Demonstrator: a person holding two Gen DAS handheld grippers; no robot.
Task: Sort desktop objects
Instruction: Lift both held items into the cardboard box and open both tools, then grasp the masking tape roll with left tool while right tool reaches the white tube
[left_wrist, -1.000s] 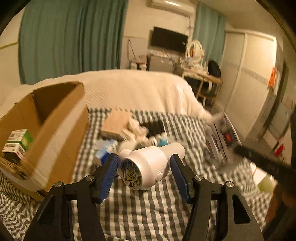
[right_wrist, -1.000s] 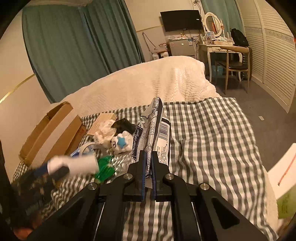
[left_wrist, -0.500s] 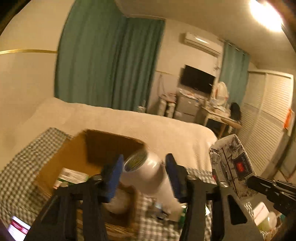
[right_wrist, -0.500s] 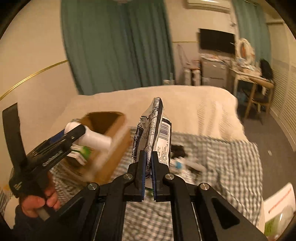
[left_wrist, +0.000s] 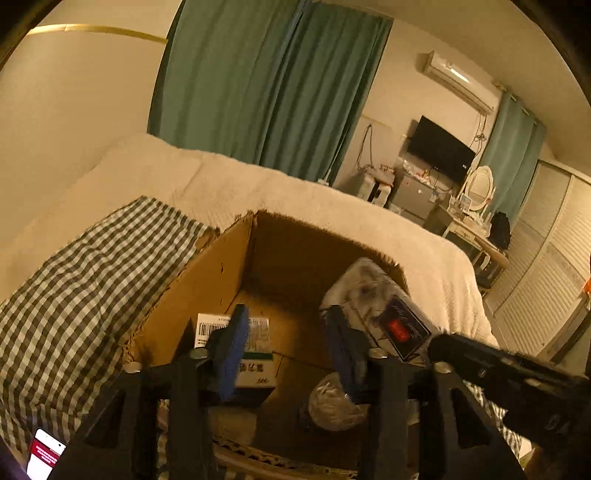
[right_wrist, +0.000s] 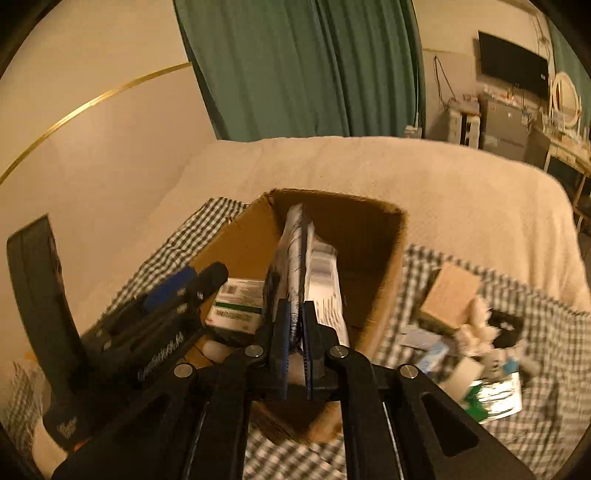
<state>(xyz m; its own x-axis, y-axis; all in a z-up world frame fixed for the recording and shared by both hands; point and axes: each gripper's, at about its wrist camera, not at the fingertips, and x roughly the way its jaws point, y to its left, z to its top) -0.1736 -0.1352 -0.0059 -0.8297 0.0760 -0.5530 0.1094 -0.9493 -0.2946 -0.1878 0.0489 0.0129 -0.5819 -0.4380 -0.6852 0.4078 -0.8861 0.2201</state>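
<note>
An open cardboard box (left_wrist: 207, 280) stands on the checked cloth; it also shows in the right wrist view (right_wrist: 384, 280). My left gripper (left_wrist: 286, 339) is open and empty over the box. A white bottle (left_wrist: 332, 406) lies on the box floor below it, beside a green and white carton (left_wrist: 255, 354). My right gripper (right_wrist: 295, 343) is shut on a flat printed packet (right_wrist: 306, 266) and holds it upright over the box. The packet (left_wrist: 384, 306) also shows at the box's right side in the left wrist view.
A pile of small objects (right_wrist: 476, 343) and a brown card box (right_wrist: 450, 295) lie on the checked cloth (right_wrist: 546, 332) to the right of the box. A phone (left_wrist: 44, 454) lies at the lower left. A cream blanket (left_wrist: 295, 199) lies behind.
My left gripper carried the white bottle over the box and let it go; the bottle now lies inside. My right gripper moved the packet left over the box.
</note>
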